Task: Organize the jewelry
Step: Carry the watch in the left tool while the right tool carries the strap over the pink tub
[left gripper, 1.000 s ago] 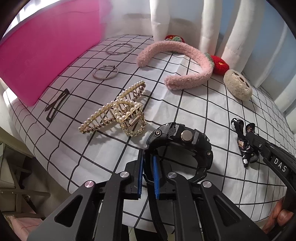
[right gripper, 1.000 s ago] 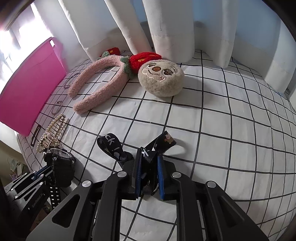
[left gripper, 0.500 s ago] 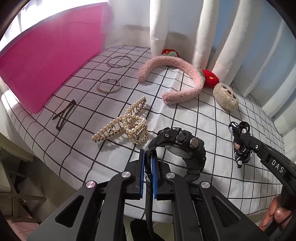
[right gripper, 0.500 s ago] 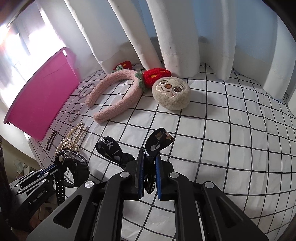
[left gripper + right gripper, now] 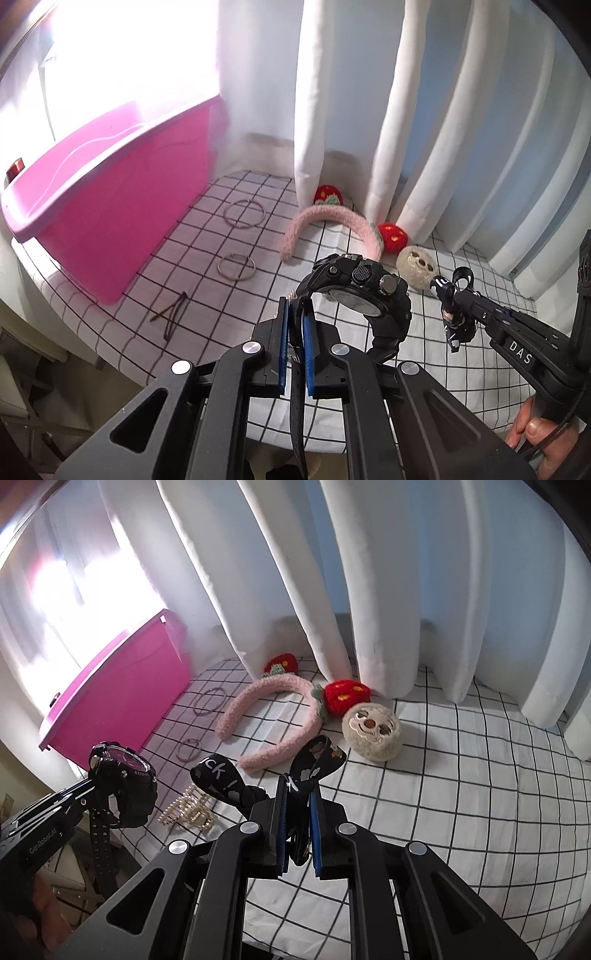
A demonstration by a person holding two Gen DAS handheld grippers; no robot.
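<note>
The left hand-held gripper (image 5: 295, 347) is clenched on the strap of a black watch (image 5: 364, 291), which it holds in the air above the checked worktop (image 5: 461, 775). The right hand-held gripper (image 5: 299, 830) grips a black printed hair bow (image 5: 258, 779), also clear of the cloth. On the worktop lie a pink headband (image 5: 273, 709), two metal rings (image 5: 243, 214), a pearl hair claw (image 5: 188, 808) and a pink box (image 5: 110, 206) at the left edge

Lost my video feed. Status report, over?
Left hand-held gripper shut on black watch strap. Right hand-held gripper shut on black bow. Both off the cloth. Pink bin open, path clear.
</note>
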